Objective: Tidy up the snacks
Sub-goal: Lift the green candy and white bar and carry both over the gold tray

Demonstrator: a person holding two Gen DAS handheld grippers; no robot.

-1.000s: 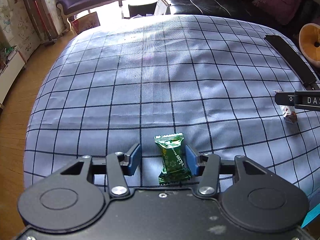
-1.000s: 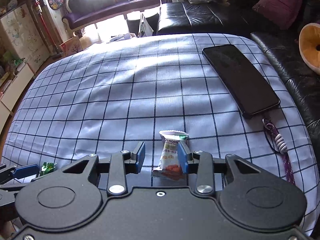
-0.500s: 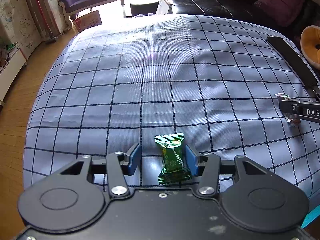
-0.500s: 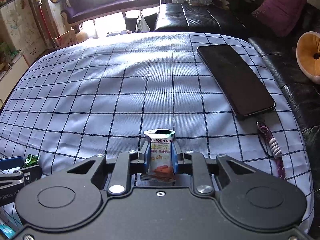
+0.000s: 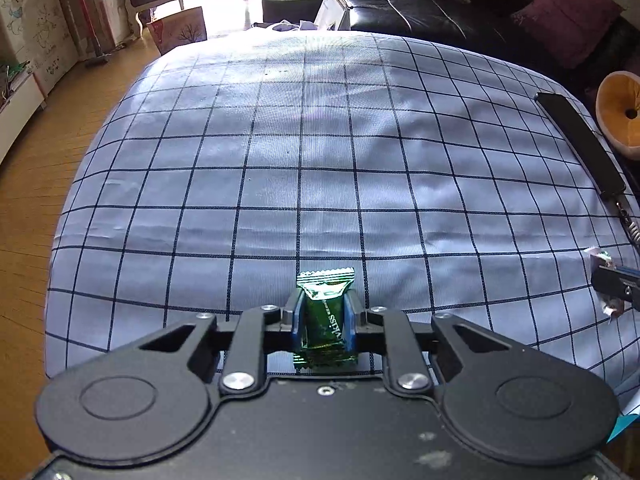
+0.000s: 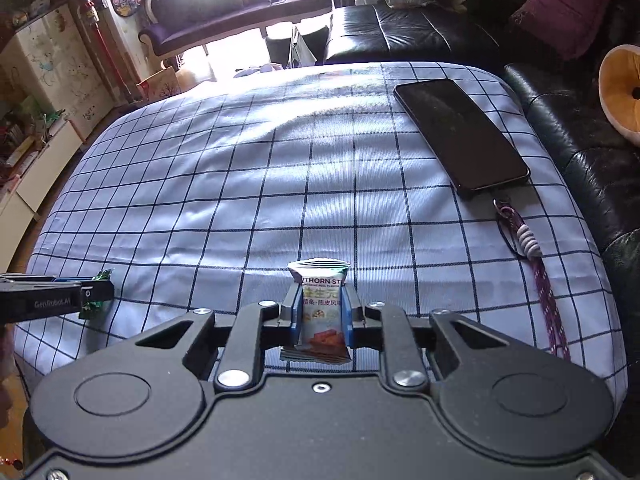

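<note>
Checked cloth with phone

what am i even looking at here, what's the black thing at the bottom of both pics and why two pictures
The black shape is a hand-held gripper; a person carries one in each hand, with a wide-angle camera looking along its fingers. So there are two pictures, one per hand.

In the left view, the left gripper has just closed on a green candy wrapper. In the right view, the right gripper is shut on a white hawthorn snack packet.

Both hang over a checked cloth. On it lies a black phone with a purple strap. Each gripper also shows at the edge of the other's picture.
</note>
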